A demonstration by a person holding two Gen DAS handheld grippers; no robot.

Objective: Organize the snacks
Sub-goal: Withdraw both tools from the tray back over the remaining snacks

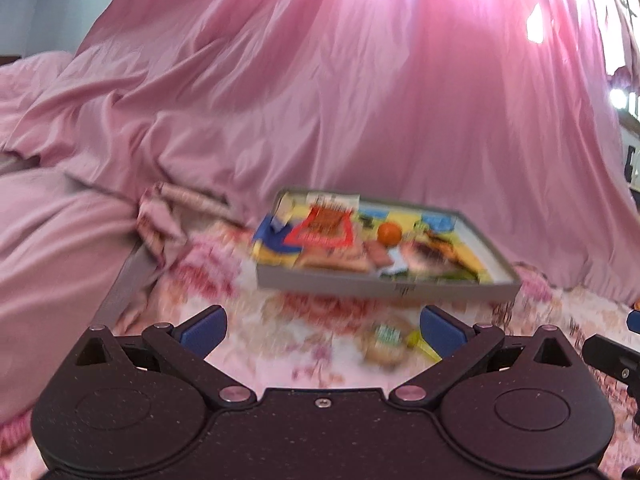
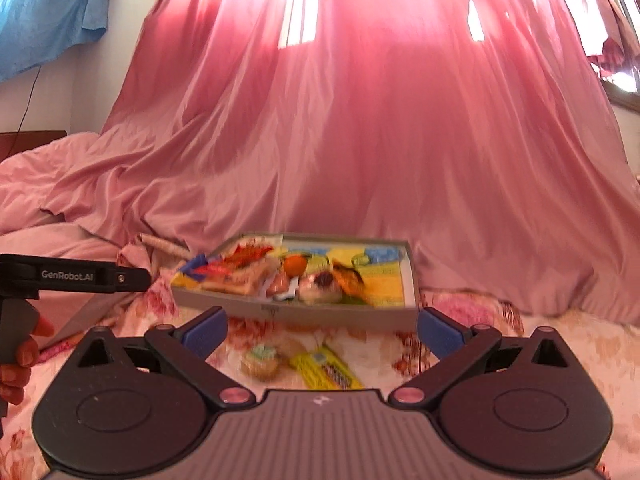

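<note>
Two loose snacks short of the grey tray, both pairs of tongs spread wide and empty.

Left tongs (image 1: 322, 330) and right tongs (image 2: 322, 330) hover low over the floral bedspread (image 2: 560, 344), pinching nothing. Just ahead, between the right fingers, lie a small round cake in clear wrap (image 2: 262, 360) and, touching or nearly touching it, a yellow wrapped candy bar (image 2: 326, 370); blurred in both views. Beyond, near the pink curtain (image 2: 360, 140), sits the shallow grey tray (image 2: 360, 316), already crowded with packets and an orange (image 2: 295, 266). Probably both very light; cake soft and crushable, film likely slippery, so best pinched gently across the middle or by the wrapper's edge. Bar looks stiffer, best taken across its narrow width at mid-length. Soft bedding likely gives under a downward press.
</note>
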